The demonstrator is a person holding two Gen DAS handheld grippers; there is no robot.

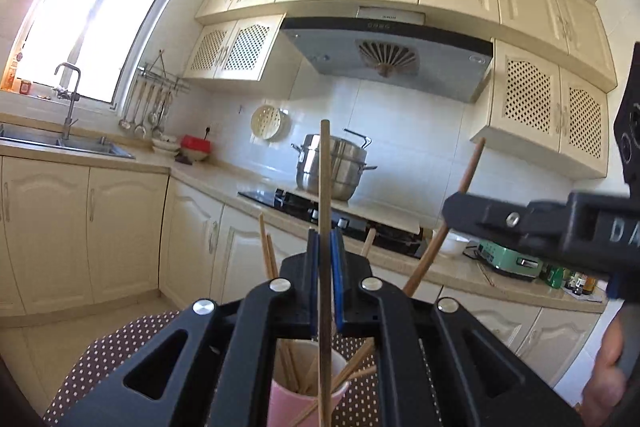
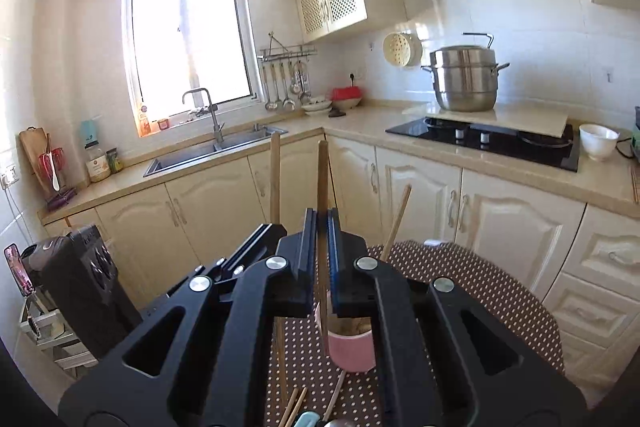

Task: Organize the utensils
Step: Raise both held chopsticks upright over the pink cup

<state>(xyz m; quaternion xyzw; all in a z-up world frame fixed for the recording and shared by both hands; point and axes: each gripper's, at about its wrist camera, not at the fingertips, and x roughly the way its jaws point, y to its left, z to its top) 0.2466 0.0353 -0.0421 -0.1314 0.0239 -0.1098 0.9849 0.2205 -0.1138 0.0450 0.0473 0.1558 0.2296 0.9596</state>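
My left gripper (image 1: 325,239) is shut on a thin wooden chopstick (image 1: 325,179) that stands upright above the pink cup (image 1: 288,399). Several more chopsticks lean inside that cup. In the right wrist view my right gripper (image 2: 322,217) is shut on a thicker wooden stick (image 2: 323,175), also upright, over the same pink cup (image 2: 352,351). The two grippers hang side by side, close together. From the left wrist view the right gripper (image 1: 452,209) shows at the right with its brown stick (image 1: 466,179) slanting through it. The left gripper (image 2: 272,231) is at the left of the right wrist view.
The cup stands on a round table with a brown polka-dot cloth (image 2: 480,287). Loose chopsticks (image 2: 294,405) and a pale blue utensil (image 2: 306,419) lie at the table's near edge. Behind are cream cabinets, a sink (image 2: 208,151), a hob (image 2: 488,143) and a steel pot (image 2: 464,79).
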